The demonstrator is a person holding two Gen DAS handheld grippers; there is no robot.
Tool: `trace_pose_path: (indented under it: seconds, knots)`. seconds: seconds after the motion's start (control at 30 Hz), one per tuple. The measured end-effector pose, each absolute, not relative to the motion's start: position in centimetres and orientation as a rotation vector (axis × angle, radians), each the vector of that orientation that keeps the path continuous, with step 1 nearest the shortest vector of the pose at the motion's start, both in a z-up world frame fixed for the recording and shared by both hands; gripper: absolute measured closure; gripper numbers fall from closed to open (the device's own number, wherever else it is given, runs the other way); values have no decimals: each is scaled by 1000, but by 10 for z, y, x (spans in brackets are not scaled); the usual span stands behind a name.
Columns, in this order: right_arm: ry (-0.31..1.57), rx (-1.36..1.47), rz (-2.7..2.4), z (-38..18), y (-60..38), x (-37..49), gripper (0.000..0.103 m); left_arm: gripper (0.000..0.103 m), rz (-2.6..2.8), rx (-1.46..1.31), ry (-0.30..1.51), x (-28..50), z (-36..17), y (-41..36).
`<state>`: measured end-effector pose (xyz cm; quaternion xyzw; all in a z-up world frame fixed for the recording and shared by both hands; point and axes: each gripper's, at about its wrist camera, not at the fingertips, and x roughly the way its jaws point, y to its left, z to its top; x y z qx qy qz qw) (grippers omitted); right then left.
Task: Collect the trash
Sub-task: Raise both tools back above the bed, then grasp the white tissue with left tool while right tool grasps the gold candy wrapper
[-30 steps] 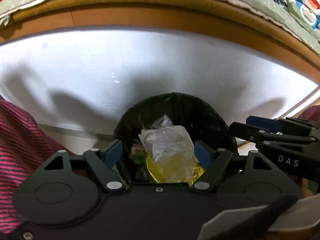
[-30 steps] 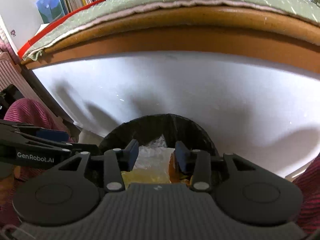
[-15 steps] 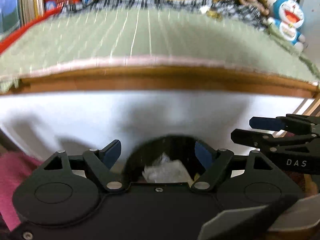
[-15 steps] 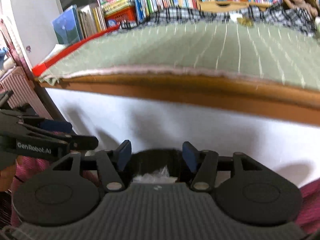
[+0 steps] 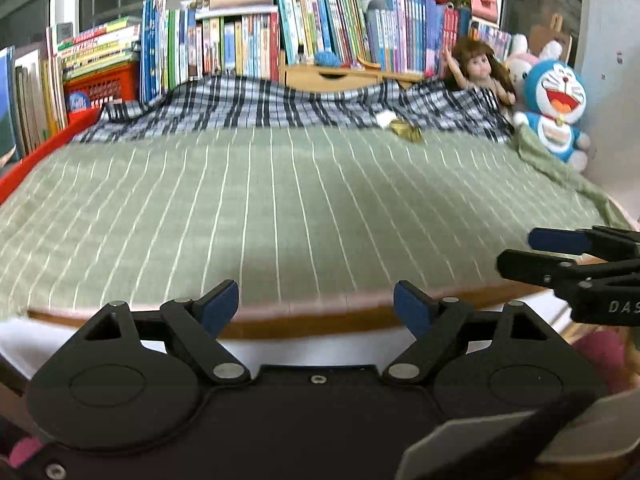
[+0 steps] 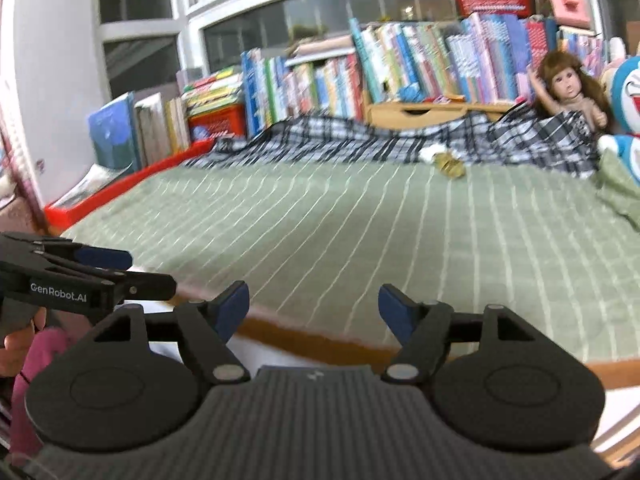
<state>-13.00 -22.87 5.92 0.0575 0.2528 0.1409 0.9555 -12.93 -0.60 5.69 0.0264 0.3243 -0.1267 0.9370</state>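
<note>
Left wrist view: the left gripper has lifted away from the black-lined bin it faced a second ago, and its jaws, which have just been opening, stand wide with nothing between them. Ahead lies the green striped bedcover. The bin with its wrappers has dropped out of sight. At the far edge of the bedcover, just before the checked blanket, sit a gold wrapper and a white scrap, well apart from both tools. The right gripper has also risen, its jaws freshly opened wide and empty. That drop looks done; the far scraps seem next
</note>
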Motion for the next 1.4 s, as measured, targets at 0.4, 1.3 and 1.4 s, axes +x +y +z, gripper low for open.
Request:
trace_pose_path:
  seconds: [0.4,1.3,1.4]
  knots:
    - [503,180,157,71,-277,-52,16,17,-256,15,589,-32,78,-25]
    - [612,103,41,26,-313,128,14,15,-250,-305,688,190,33,-103]
    - [642,67,57,22,-304,153,14,15,-249,-326,708,208,29,-116]
